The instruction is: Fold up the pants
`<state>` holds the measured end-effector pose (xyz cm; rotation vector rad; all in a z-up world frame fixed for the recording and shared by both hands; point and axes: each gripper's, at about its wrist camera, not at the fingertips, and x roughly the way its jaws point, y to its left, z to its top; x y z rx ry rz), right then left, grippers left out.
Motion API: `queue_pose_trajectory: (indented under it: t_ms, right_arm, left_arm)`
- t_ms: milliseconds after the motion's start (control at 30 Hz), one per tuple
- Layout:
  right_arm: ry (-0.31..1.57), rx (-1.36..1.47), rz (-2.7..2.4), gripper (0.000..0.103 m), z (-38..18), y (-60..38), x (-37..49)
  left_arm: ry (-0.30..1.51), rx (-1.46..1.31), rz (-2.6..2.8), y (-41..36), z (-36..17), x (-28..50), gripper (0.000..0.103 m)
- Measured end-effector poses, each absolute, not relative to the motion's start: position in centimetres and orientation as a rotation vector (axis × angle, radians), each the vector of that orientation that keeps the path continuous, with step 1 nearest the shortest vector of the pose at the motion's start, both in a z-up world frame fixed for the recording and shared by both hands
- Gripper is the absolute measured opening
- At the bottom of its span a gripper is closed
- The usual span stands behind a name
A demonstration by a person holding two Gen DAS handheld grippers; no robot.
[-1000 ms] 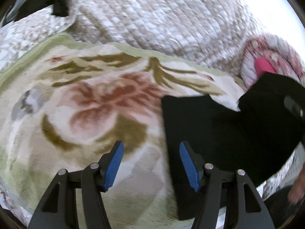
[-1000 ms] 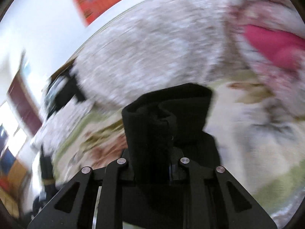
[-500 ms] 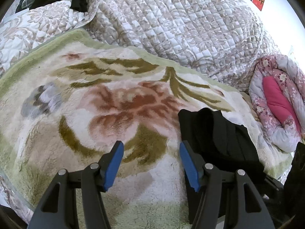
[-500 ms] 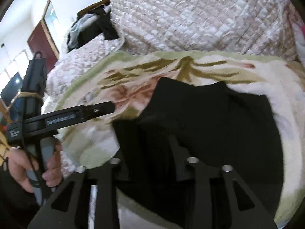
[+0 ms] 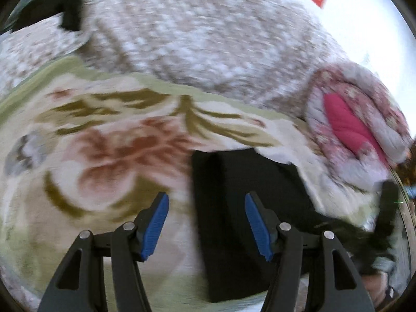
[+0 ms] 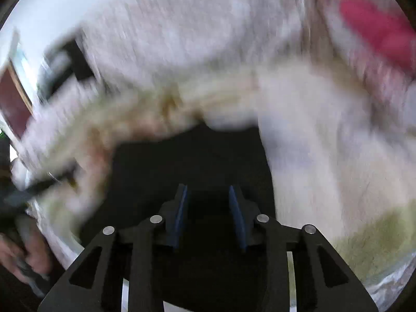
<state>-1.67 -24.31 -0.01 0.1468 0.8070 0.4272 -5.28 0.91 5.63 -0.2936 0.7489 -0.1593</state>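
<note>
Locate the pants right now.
The pants lie on the floral blanket, lower right of centre in the left wrist view, below the pink quilt; centred low in the right wrist view.

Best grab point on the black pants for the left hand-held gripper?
Judging from the left wrist view: the near left corner of the folded black pants, approached from the left, low over the floral blanket. That straight stacked edge lies just inside the open left hand-held gripper, so one pinch should catch all layers.
</note>
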Motion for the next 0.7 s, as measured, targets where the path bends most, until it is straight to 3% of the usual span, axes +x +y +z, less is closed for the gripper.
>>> queue_pose_trajectory:
  t_ms: [267, 433, 700]
  right_arm:
    - [0.805, 0.181, 0.457, 0.03, 3.7, -24.3, 1.7]
    - [0.944, 0.086, 0.467, 0.031, 0.3, -23.8, 6.0]
    - [0.909, 0.224, 0.361, 0.03, 0.5, -27.5, 7.2]
  left_arm:
    - [0.752, -0.18, -0.31, -4.5, 7.4, -3.4, 0.064]
    - [0.869, -0.146, -0.252, -4.9, 3.1, -1.0, 0.064]
    - [0.85, -0.123, -0.227, -3.6, 1.8, -1.2, 0.066]
